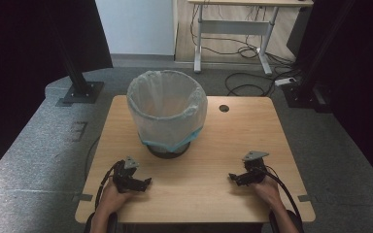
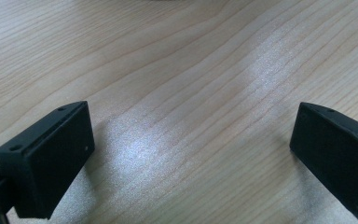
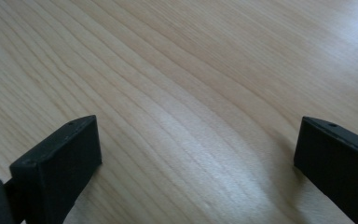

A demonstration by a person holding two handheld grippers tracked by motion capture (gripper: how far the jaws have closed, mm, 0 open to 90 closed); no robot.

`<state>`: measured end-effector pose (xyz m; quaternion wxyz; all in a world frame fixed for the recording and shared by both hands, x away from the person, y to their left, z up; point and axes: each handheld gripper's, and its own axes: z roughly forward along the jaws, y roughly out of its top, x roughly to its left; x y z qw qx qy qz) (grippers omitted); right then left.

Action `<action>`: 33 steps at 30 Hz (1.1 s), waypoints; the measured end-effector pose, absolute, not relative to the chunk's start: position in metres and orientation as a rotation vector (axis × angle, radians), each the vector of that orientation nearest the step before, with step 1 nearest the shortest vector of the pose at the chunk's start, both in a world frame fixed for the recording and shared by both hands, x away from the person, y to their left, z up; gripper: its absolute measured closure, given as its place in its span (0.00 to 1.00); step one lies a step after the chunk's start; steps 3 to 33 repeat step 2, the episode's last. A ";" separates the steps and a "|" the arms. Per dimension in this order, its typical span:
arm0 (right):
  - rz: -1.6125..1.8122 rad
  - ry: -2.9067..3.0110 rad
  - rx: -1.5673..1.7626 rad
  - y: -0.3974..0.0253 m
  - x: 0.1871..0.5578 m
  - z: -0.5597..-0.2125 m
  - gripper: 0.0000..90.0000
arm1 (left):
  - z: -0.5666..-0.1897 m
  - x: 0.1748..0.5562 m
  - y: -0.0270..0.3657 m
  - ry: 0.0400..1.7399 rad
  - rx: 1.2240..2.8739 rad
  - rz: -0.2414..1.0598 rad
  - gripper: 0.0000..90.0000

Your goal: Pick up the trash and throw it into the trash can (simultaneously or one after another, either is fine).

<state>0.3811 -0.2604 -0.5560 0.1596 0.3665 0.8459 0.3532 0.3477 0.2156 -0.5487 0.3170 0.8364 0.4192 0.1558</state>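
High view: a wooden bench (image 1: pixel 272 141) carries one waste bin (image 1: pixel 167 114), lined with a pale translucent bag and standing upright on a dark base at the far centre of the bench top. The left hand-held gripper (image 1: pixel 143 183) rests low at the near left, its jaws pointing toward the bench centre. The right hand-held gripper (image 1: pixel 234 178) rests at the near right, jaws likewise pointing inward. The two are well apart from each other and from the bin. Left gripper view: the left hand-held gripper (image 2: pixel 191 144) has jaws spread wide over bare wood grain, nothing between them. Right gripper view: the right hand-held gripper (image 3: pixel 196 158) shows the same, jaws wide apart over bare wood.
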 end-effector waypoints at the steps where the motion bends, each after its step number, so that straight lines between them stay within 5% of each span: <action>1: 1.028 2.415 1.054 -0.260 0.381 -0.557 0.00 | -0.549 0.348 0.216 1.103 2.201 0.410 0.00; 33: 1.024 2.414 1.051 -0.260 0.380 -0.557 0.00 | -0.549 0.348 0.216 1.103 2.202 0.410 0.00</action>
